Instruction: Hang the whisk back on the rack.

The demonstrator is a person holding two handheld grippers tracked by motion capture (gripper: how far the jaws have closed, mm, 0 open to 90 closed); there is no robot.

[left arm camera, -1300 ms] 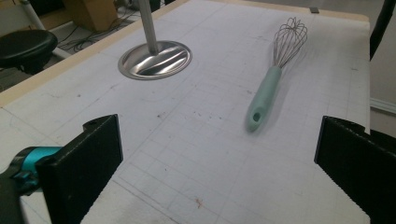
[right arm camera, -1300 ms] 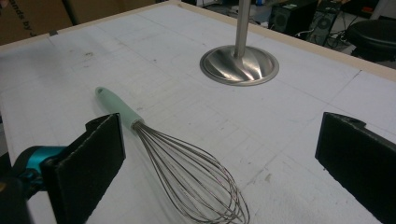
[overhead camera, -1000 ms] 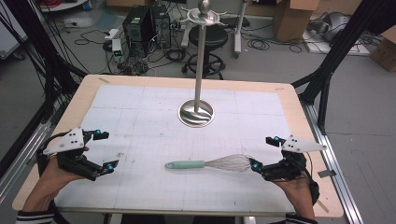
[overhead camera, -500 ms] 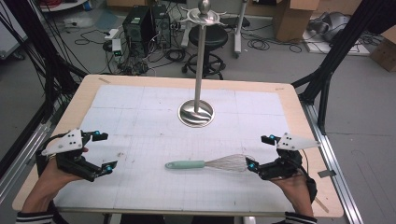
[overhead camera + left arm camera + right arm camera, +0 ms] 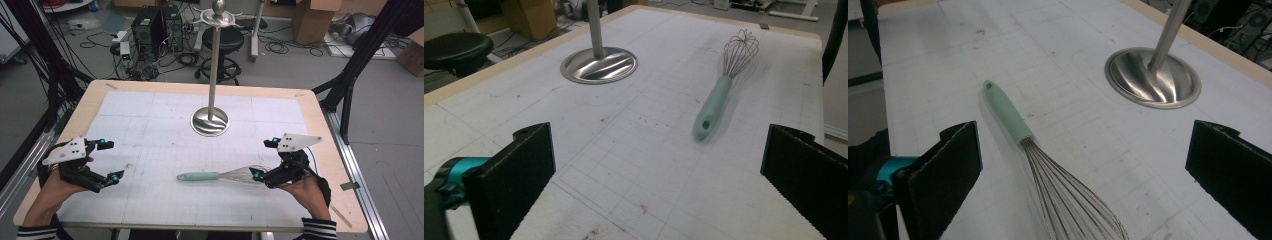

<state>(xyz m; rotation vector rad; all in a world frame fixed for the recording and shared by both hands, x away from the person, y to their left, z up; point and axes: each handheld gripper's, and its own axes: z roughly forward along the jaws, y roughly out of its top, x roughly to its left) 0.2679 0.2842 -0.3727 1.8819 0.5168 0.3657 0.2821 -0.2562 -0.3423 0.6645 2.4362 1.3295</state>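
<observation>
1 whisk [image 5: 227,175] lay at lower centre, 1 steel stand [image 5: 210,121] above it; right gripper [image 5: 265,159] and left gripper [image 5: 110,160] both gaped apart, empty; no legible writing.

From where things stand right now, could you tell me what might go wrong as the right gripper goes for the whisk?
1. The right gripper, jaws wide open, sits over the wire end of the whisk; closing there could bend or slip off the thin wires rather than hold the mint handle.
2. The whisk lies loose and flat on the table, so a nudge may roll it.
3. Lifting could swing it into the metal stand close behind.
</observation>
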